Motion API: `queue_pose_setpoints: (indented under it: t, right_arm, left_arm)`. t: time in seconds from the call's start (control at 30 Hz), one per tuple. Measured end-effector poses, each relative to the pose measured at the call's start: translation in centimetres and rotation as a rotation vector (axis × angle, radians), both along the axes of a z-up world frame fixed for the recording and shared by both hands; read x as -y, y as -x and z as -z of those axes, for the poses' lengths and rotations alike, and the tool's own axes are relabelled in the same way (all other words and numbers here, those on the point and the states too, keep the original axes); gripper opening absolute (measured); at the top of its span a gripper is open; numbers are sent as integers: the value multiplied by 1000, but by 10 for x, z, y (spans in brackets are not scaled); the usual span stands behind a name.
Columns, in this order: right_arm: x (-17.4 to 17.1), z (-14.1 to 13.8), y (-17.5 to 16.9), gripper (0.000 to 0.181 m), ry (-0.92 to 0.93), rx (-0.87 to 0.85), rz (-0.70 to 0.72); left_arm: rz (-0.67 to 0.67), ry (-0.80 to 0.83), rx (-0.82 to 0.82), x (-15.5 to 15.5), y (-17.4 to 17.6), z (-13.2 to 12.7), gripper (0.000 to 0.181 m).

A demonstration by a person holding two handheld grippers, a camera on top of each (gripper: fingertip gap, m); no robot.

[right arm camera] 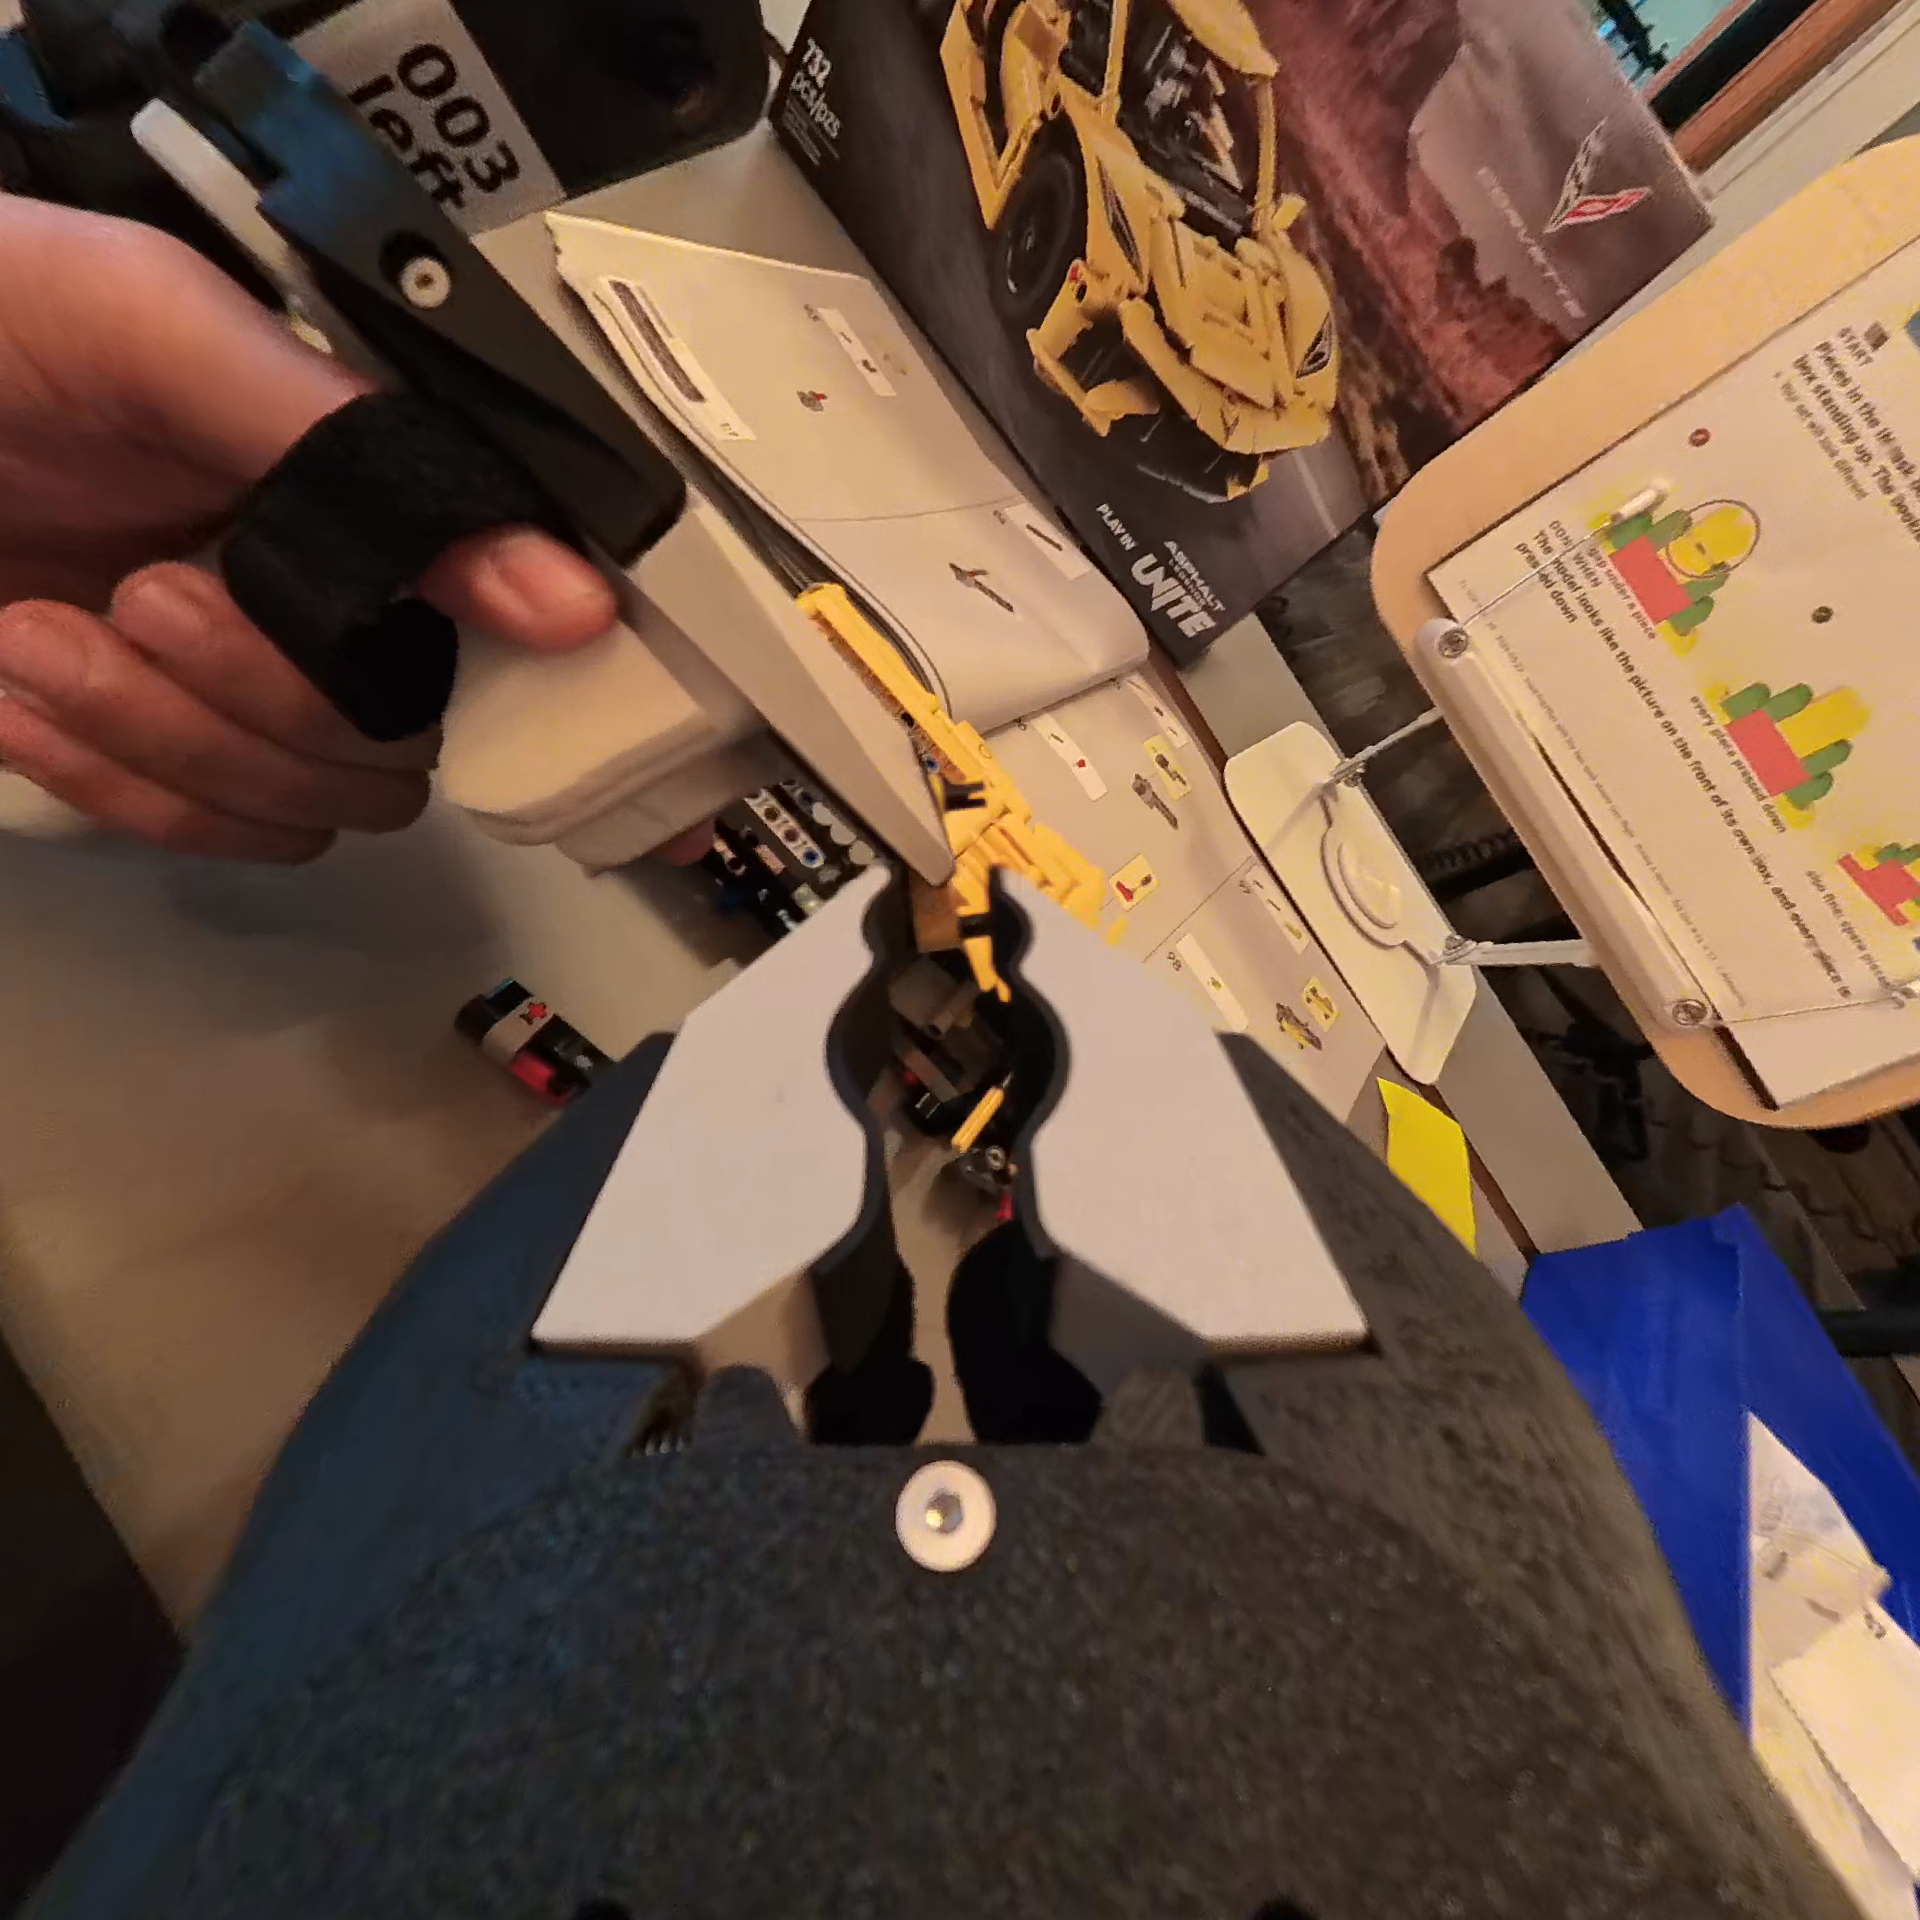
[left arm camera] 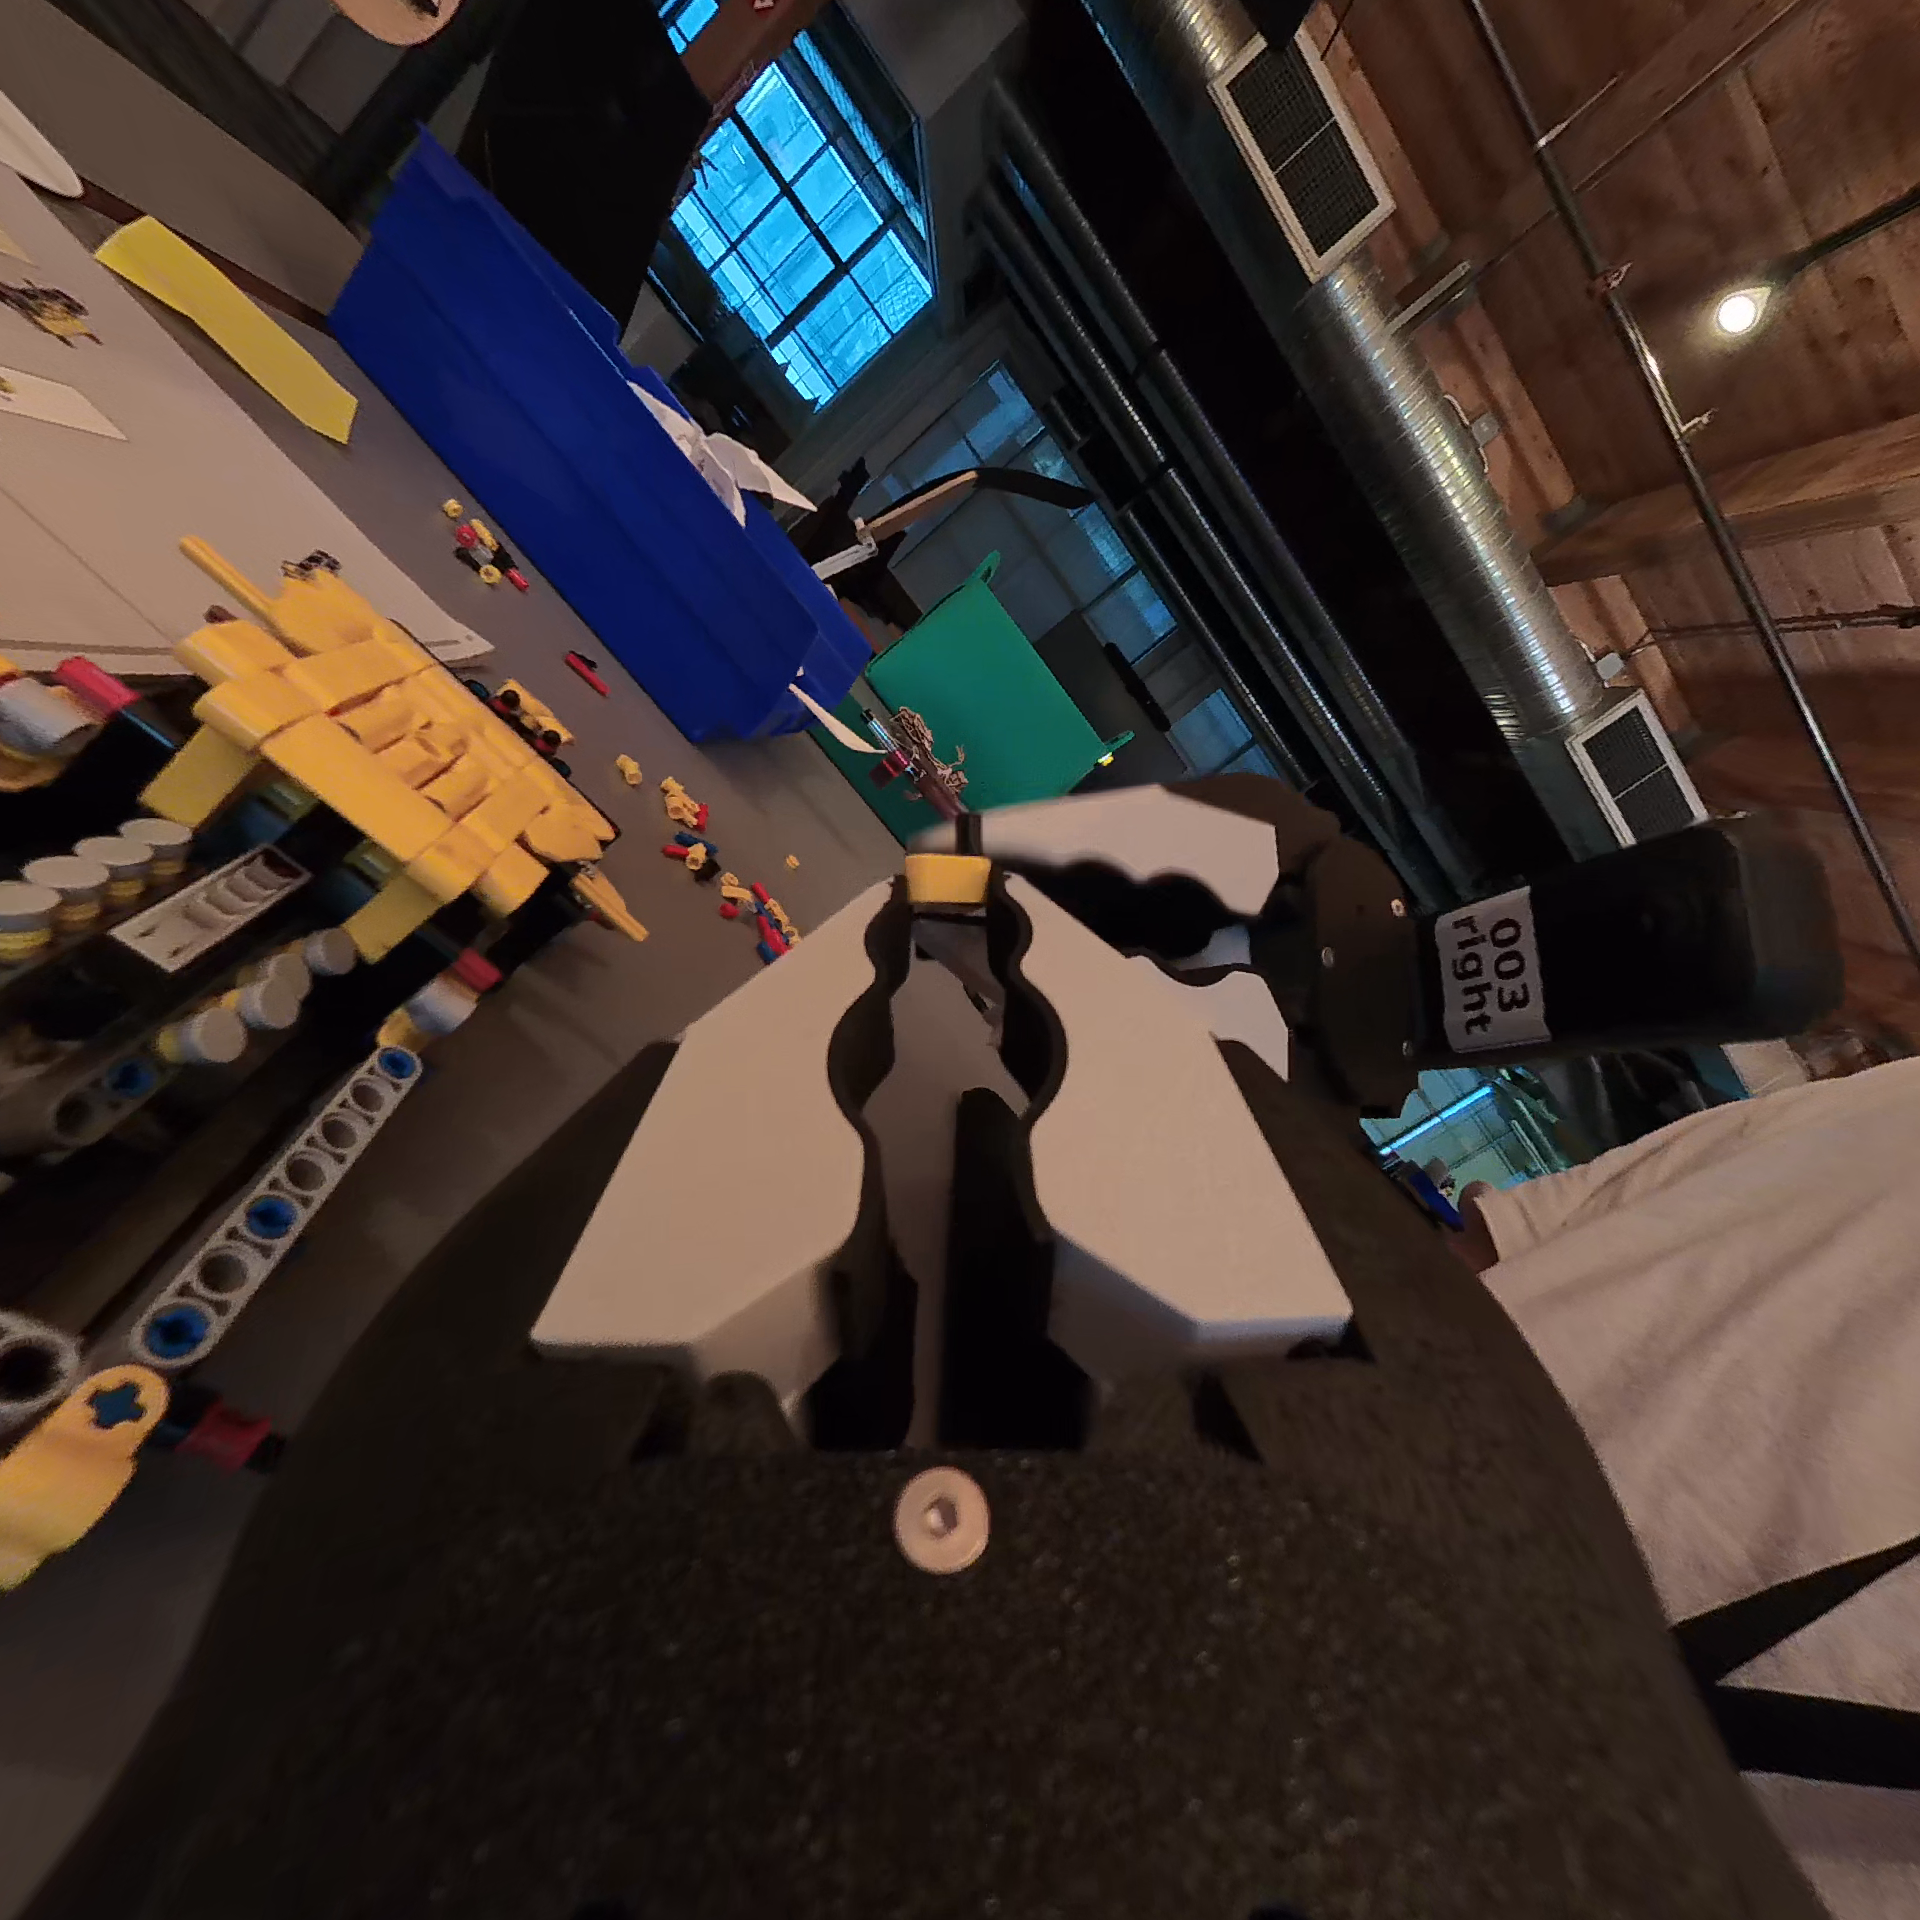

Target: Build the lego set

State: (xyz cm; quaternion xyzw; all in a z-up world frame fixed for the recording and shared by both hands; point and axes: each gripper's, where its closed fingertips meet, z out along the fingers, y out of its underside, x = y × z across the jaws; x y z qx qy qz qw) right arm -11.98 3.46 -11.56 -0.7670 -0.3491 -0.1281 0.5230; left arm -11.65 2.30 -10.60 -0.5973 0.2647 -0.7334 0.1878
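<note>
My left gripper [left arm camera: 943, 883] is shut on a small yellow Lego sub-assembly [left arm camera: 943, 878] and holds it in the air. My right gripper [left arm camera: 977, 831] reaches in from the right and meets the same piece at its tips. In the right wrist view my right gripper [right arm camera: 954, 904] is closed on the yellow sub-assembly [right arm camera: 987, 831]. There the left gripper [right arm camera: 930, 857] comes in from the upper left, held by a hand [right arm camera: 156, 520]. The partly built yellow car [left arm camera: 395, 748] stands on the table at the left.
Loose small pieces [left arm camera: 717, 852] lie scattered on the grey table, beside a grey beam with blue pins [left arm camera: 281, 1195]. Blue bins [left arm camera: 582, 457] and a green bin [left arm camera: 987, 675] stand behind. The open instruction booklet [right arm camera: 883, 468], set box [right arm camera: 1195, 260] and a sheet on a stand [right arm camera: 1714, 623] lie beyond.
</note>
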Motion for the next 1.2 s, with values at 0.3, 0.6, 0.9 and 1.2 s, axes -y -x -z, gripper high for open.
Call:
queue_pose_setpoints:
  t: [0.3,0.6,0.9,1.2]
  right_arm:
    - [-7,0,-16,7,-43,-423,48]
    - [-8,-9,-24,7,194,-1700,7]
    - [-2,-11,-4,6,207,-1758,3]
    - [-1,-11,-1,7,265,-1927,-40]
  left_arm:
    - [-82,-116,33,-11,4,-14,31]
    - [-361,-983,-258,-3,-8,2,26]
    - [-385,-1034,-254,2,-7,-2,8]
    - [-405,-1129,-276,2,-6,-1,8]
